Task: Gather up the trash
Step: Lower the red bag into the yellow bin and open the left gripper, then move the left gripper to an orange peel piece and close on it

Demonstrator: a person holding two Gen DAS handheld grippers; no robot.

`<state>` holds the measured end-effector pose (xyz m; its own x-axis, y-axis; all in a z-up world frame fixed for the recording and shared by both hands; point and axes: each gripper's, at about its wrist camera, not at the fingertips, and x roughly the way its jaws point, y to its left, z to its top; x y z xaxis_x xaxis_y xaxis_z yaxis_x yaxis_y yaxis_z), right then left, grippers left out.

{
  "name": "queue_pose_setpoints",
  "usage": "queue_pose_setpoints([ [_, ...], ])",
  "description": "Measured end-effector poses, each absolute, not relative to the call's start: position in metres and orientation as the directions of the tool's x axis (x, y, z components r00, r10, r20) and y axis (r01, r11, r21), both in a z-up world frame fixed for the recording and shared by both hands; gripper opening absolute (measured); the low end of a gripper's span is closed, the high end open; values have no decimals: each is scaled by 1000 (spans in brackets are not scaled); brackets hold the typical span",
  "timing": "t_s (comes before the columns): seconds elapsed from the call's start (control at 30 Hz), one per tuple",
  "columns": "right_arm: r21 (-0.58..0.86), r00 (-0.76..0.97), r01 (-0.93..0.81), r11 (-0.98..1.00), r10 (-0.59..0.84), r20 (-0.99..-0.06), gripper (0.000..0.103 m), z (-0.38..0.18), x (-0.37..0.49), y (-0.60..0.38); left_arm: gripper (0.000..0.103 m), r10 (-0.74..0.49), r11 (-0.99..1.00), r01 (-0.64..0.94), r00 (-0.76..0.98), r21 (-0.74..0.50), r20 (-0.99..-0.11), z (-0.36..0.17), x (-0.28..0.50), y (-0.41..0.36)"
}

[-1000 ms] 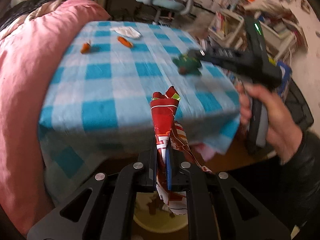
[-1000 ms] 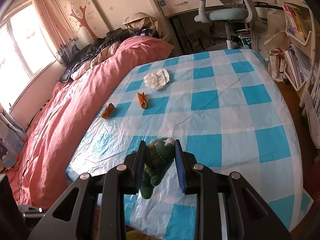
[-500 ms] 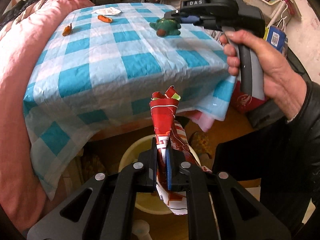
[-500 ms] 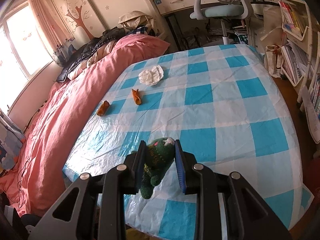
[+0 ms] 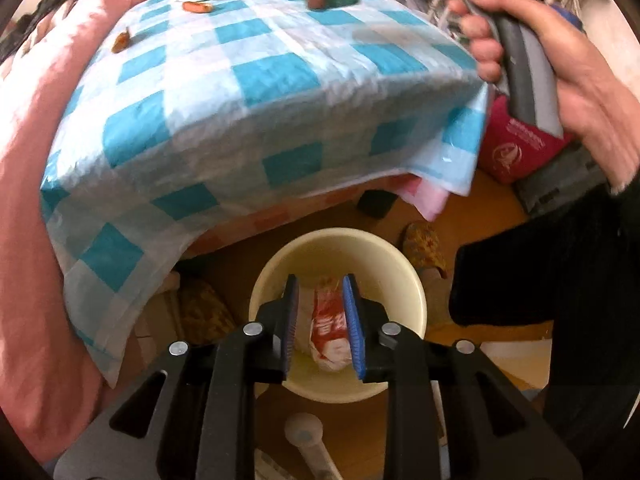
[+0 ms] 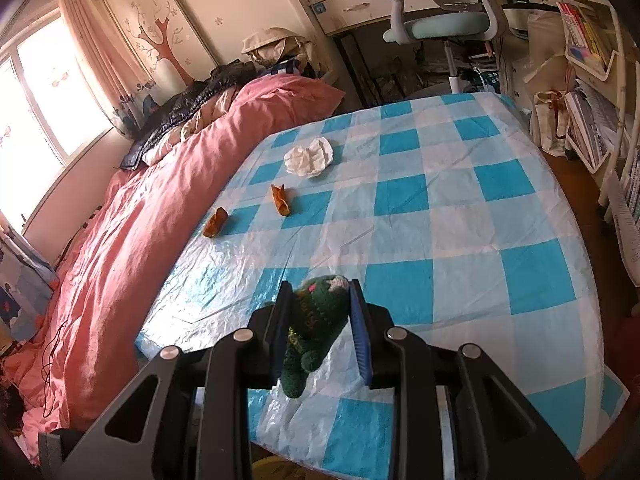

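Low in the frame, the left gripper (image 5: 320,320) hangs over a cream bin (image 5: 416,304), jaws opening, red snack wrapper (image 5: 330,322) loose between them. The right gripper (image 6: 320,328) clamps a green knitted toy (image 6: 316,320) above the checked tablecloth (image 6: 440,220).

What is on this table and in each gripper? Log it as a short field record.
surface: table under a blue-and-white checked plastic cloth
left gripper: jaws opening above the cream round bin; pads clear of the wrapper
red-and-white crumpled wrapper: seen between the pads, inside the bin
right gripper: closed on the dark green knitted toy, at the near table edge
left on cloth: white crumpled tissue; two orange peel scraps
beside table: pink quilt
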<state>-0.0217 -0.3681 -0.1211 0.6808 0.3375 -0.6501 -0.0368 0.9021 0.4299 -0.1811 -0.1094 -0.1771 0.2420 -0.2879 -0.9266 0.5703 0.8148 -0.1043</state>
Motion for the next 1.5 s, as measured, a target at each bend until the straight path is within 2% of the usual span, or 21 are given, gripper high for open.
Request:
queue_pose_setpoints([
  [0.17,442,687,-43,896,348,-638,29,-118,-23,-371,22,-312,828,549,290,-109,-905,-167,-177,-108],
  [0.4,452,687,-56,890,363,-630,29,-112,-30,-373,39,-368,852,510,418,-120,-831,-139,-173,-104],
  [0.73,446,704,-69,892,360,-612,29,-103,-35,-375,42,-322,901,428,554,-69,-768,-120,-165,-91],
  [1.0,440,709,-81,894,362,-605,29,-99,-32,-369,49,-266,921,389,612,-10,-745,-114,-150,-87],
  [1.2,448,701,-50,893,351,-621,29,-104,-25,-370,52,-212,954,298,621,-22,-755,-107,-86,-75],
  [1.33,478,707,-38,878,362,-607,29,-102,-22,-375,53,-145,972,233,655,16,-741,-103,-23,-73],
  [1.5,489,703,-38,872,371,-607,29,-101,-19,-376,53,-88,988,155,656,19,-750,-117,53,-72],
])
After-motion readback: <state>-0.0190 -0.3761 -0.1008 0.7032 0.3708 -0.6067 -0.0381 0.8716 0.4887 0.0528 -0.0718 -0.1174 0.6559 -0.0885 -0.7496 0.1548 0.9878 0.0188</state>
